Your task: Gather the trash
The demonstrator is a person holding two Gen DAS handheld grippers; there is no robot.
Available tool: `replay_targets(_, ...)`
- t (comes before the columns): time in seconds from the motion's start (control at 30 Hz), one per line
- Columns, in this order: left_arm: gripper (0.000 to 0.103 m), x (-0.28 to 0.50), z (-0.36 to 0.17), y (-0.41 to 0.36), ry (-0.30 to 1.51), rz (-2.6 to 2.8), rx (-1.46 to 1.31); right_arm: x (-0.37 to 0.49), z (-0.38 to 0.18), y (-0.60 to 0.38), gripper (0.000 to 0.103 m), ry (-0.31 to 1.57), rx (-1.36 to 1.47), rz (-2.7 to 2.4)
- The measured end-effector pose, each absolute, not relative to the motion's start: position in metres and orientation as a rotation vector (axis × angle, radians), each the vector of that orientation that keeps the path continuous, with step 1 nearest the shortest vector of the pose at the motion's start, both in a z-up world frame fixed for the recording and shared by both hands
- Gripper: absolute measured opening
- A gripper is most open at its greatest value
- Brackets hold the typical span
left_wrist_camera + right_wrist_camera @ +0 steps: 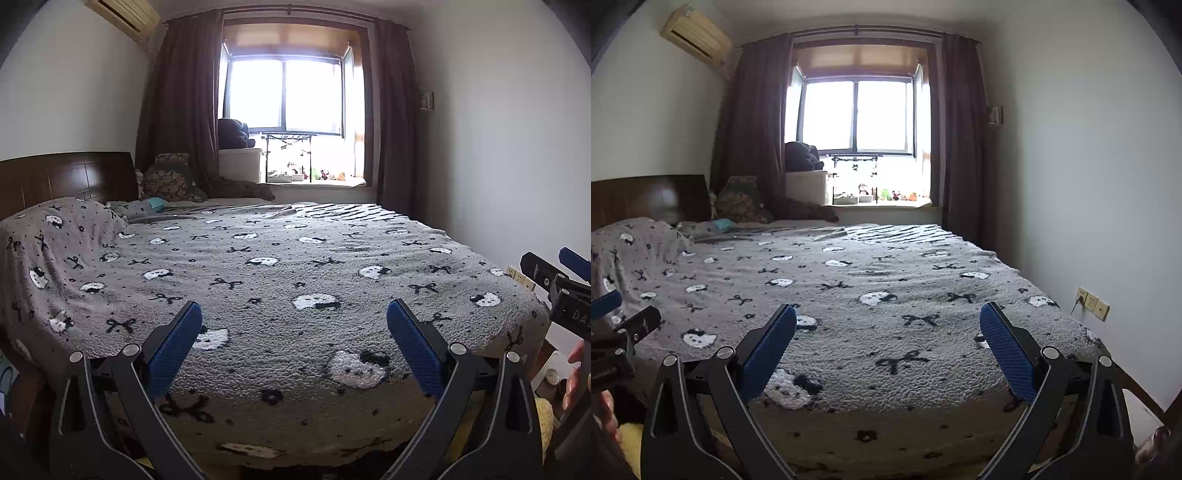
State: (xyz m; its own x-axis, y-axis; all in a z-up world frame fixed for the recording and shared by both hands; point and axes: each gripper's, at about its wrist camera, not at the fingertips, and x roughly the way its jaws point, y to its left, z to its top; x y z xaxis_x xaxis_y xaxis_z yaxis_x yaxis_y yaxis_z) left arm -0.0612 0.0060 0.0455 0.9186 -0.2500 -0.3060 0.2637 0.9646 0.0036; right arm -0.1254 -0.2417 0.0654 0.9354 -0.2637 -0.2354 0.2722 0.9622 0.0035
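Nearest the cameras, both tools are held level at the foot side of the bed. The left gripper (294,332) is seen with its blue pads spread wide and nothing between them; the right gripper (888,336) is likewise spread apart and empty. Each appears at the edge of the other's view, so the two are judged to be carried side by side, just beside one another, neither clearly nearer to anything ahead.

Beyond the fingers, the grey fleece blanket (280,258) printed with white faces and black bows is spread over the mattress. No wrapper, tissue or other obvious trash can be made out on it, so the direction and long axis of the task's thing cannot be told from either view. A small teal item (155,202) lies far off near the pillow, ahead and to the left; whether it is trash cannot be told. If it is, the left gripper is judged the better placed.

Farther back, a patterned cushion (170,181) rests by the wooden headboard (66,177), and small toys (295,171) are lined along the windowsill under the bright window (284,96).
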Motion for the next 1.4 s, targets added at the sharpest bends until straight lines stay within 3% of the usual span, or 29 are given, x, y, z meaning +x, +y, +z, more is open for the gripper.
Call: replay_targets(1.4,0.095,-0.0579,0.0476,0.0078,0.304,-0.250,0.042,-0.1223,0.0642,-0.2413,0.100,0.241,0.043,-0.241)
